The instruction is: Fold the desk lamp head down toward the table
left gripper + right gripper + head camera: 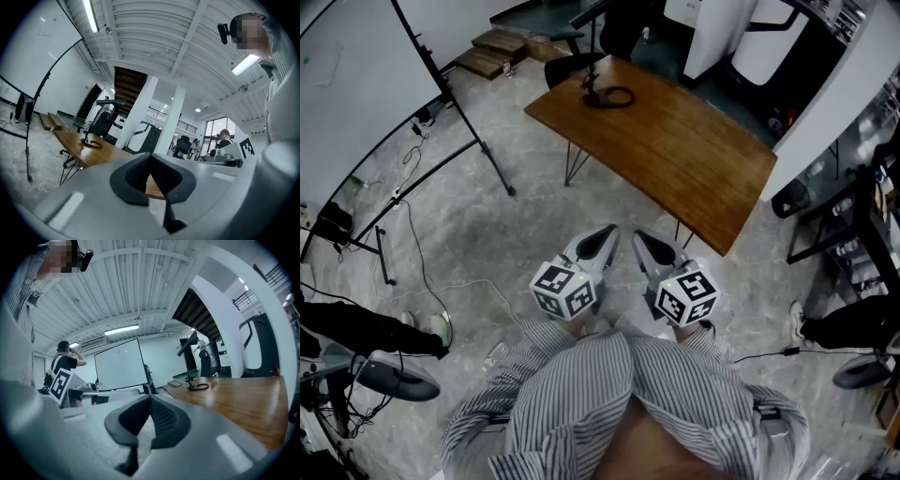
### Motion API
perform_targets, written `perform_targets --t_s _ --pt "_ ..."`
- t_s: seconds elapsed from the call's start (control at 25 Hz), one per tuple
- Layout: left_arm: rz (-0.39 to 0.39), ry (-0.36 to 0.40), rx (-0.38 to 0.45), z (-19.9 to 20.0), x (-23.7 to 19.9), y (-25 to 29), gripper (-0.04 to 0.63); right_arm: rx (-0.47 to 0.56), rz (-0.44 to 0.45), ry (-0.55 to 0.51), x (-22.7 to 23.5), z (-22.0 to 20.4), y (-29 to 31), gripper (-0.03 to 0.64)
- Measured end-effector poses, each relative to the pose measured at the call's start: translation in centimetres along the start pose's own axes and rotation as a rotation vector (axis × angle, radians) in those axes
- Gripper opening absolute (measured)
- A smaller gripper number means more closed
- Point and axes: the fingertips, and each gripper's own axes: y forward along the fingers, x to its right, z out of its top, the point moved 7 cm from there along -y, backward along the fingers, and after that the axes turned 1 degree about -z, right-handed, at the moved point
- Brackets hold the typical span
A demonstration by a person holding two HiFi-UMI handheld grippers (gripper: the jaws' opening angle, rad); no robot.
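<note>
Head view: one wooden table [694, 159] stands at 12 o'clock, its near edge well apart from the two grippers, with open grey floor [534, 220] between. One desk lamp [602, 92] sits near the table's 11 o'clock corner. Left gripper [611, 231] and right gripper [640, 235] are both clenched on nothing. One whiteboard [347, 75] stands at 10 o'clock.

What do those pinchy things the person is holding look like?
The left hand-held gripper and right hand-held gripper are light grey and pointed, with dark ribbed pads inside. Each has a white cube of black square markers. The sleeves are grey-and-white striped.
</note>
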Motion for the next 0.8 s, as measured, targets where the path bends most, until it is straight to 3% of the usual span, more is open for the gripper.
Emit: perform_targets --t_s 0.32,0.64,0.8 --pt "-0.023 0.026 -0.016 -0.4 1.2 0.7 0.005 -0.028 -0.003 -0.002 0.5 -0.3 -0.5 0.0" --pt "-0.001 -0.008 -0.011 -0.5 0.6 1.4 0.005 -0.027 0.004 -0.008 1.4 0.1 -0.3 0.0" --pt "0.014 -0.03 -0.002 -0.8 0.1 2.2 0.003 0.021 -0.004 0.013 2.5 0.5 -0.4 0.0"
